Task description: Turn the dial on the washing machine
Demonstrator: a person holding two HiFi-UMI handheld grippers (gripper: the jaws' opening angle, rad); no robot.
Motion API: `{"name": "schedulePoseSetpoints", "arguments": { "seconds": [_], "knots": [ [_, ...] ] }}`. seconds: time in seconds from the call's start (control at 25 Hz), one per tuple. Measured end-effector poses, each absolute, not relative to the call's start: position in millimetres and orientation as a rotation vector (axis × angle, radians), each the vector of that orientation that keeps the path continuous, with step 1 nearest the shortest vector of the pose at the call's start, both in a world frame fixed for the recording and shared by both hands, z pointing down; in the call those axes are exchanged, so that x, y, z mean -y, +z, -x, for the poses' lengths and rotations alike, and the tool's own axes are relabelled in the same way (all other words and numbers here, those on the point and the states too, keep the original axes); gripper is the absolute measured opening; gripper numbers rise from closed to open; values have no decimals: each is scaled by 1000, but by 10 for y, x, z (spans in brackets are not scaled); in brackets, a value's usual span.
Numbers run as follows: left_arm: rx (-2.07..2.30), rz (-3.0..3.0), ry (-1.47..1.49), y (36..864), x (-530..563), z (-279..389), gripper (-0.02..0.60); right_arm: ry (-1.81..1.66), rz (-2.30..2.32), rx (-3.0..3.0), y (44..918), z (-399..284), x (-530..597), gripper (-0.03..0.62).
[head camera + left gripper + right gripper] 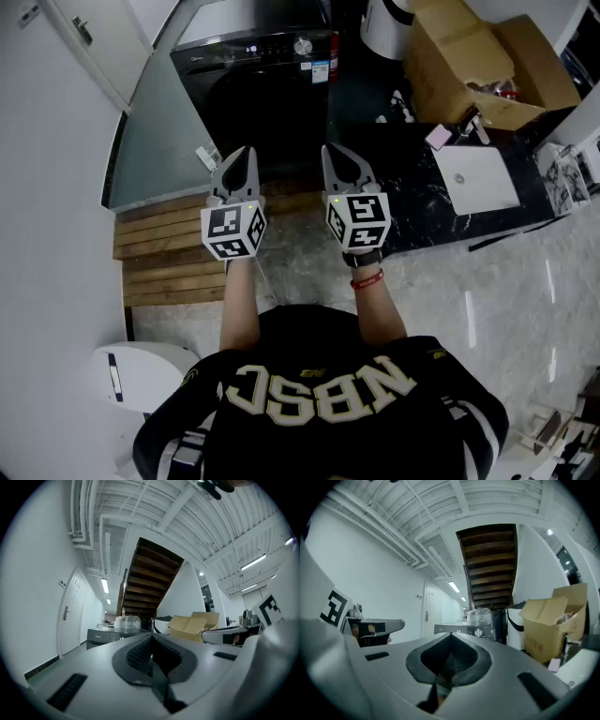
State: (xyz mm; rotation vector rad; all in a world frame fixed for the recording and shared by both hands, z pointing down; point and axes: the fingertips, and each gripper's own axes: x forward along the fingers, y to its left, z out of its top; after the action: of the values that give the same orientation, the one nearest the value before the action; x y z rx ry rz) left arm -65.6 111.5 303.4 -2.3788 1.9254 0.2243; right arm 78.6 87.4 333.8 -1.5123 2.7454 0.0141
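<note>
We hold the left hand-held gripper (pixel 246 155) and right hand-held gripper (pixel 332 152) clenched, empty, well apart from the washer (pixel 253 94) dial (pixel 303 46).

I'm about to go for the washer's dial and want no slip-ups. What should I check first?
1. Dial visible on the washing machine: ok.
2. Right gripper empty: ok, jaws together.
3. Left gripper empty: ok, jaws together.
4. Jaws open for the dial: not ok.
5. Grippers near the dial: not ok, both well short.
6. Dial's setting readable: cannot tell, too small.
</note>
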Motion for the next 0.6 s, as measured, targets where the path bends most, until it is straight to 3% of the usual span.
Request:
{"name": "schedulePoseSetpoints", "arguments": {
  "seconds": [0.6],
  "knots": [
    [-1901,2379,177,3197,-1122,364,14,-137,1464,-2711,3560,-994,-841,6]
  ]
}}
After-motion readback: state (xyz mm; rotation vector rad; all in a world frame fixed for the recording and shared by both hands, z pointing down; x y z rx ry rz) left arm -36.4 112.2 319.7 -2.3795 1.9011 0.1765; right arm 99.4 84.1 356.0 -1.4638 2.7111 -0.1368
